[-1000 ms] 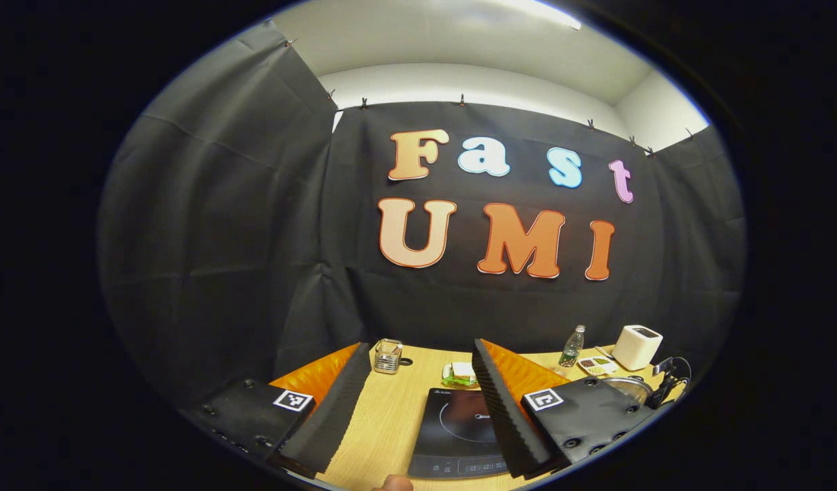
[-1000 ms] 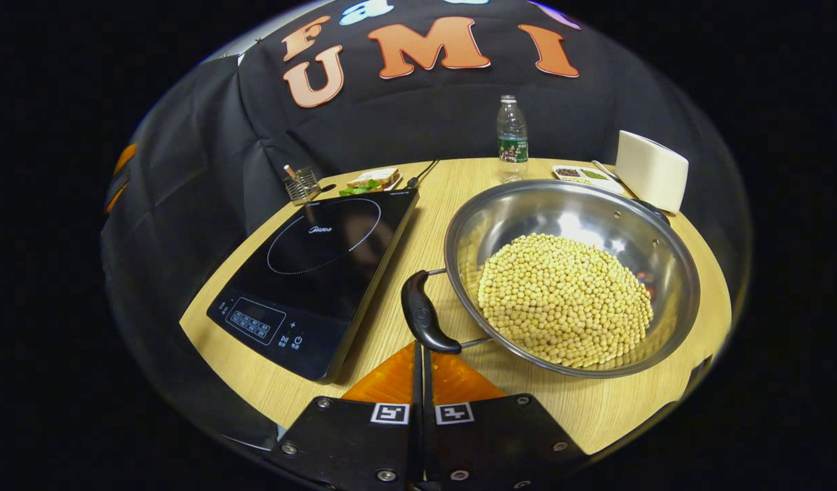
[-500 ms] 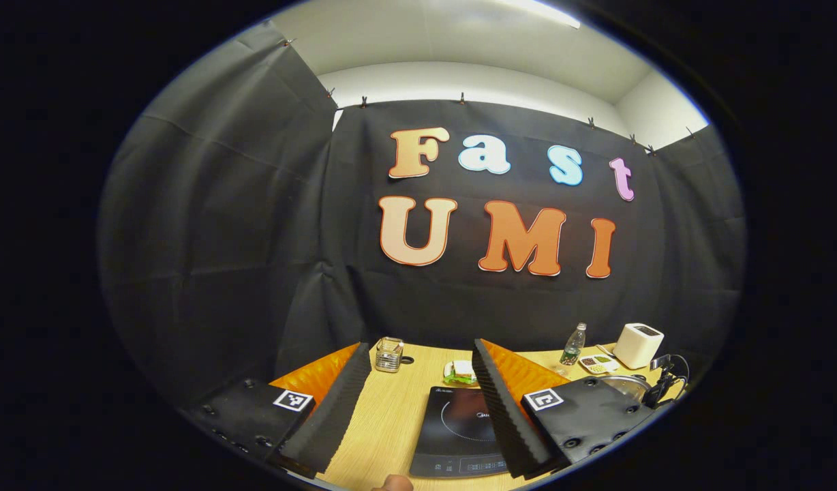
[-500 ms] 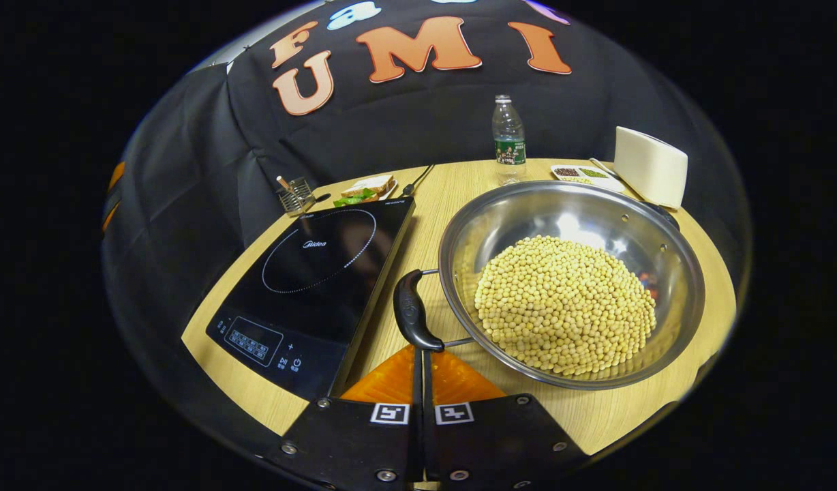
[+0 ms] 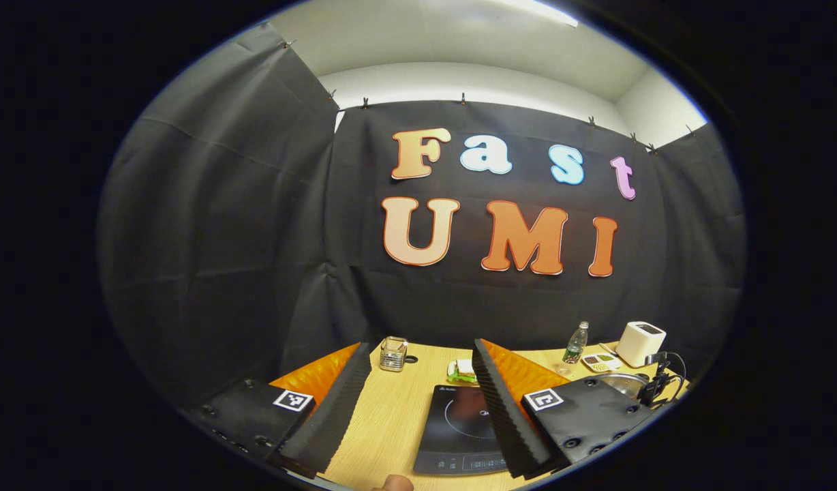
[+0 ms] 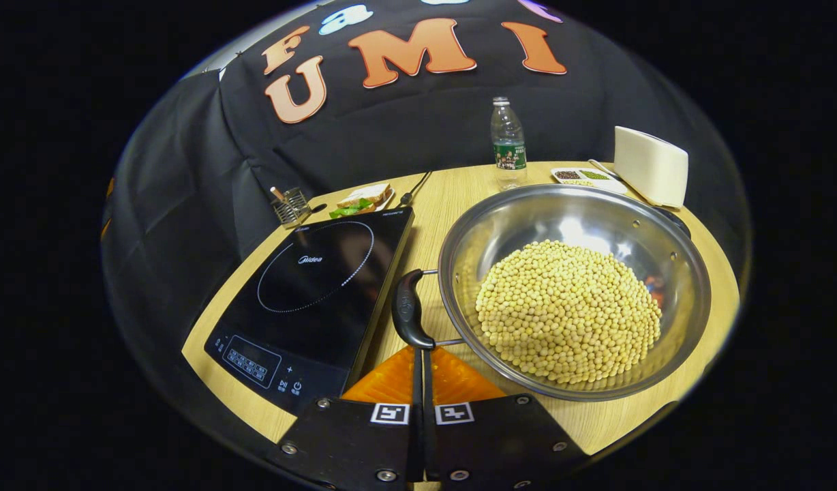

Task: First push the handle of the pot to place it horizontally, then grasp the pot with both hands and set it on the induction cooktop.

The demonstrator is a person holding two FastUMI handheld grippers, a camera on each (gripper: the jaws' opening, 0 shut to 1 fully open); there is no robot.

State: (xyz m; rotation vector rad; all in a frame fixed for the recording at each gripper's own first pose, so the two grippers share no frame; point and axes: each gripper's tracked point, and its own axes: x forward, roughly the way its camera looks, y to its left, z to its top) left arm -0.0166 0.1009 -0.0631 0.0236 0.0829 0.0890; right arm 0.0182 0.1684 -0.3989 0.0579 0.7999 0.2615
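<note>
Right tongs (image 6: 418, 354) pressed together met the pot (image 6: 574, 290) handle (image 6: 409, 318); left tongs (image 5: 418, 382) stood spread above the counter (image 5: 384, 416).

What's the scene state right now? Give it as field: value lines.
pot: round stainless steel pot heaped with yellow soybeans, on the wooden table
pot handle: black curved handle on the pot's side facing the cooktop
cooktop: black glass induction cooktop, beside the pot, nothing on it
right gripper: fingers together, tips at the handle's near end
left gripper: fingers apart, raised above the table, holding nothing
background: clear plastic bottle, white boxy appliance
</note>
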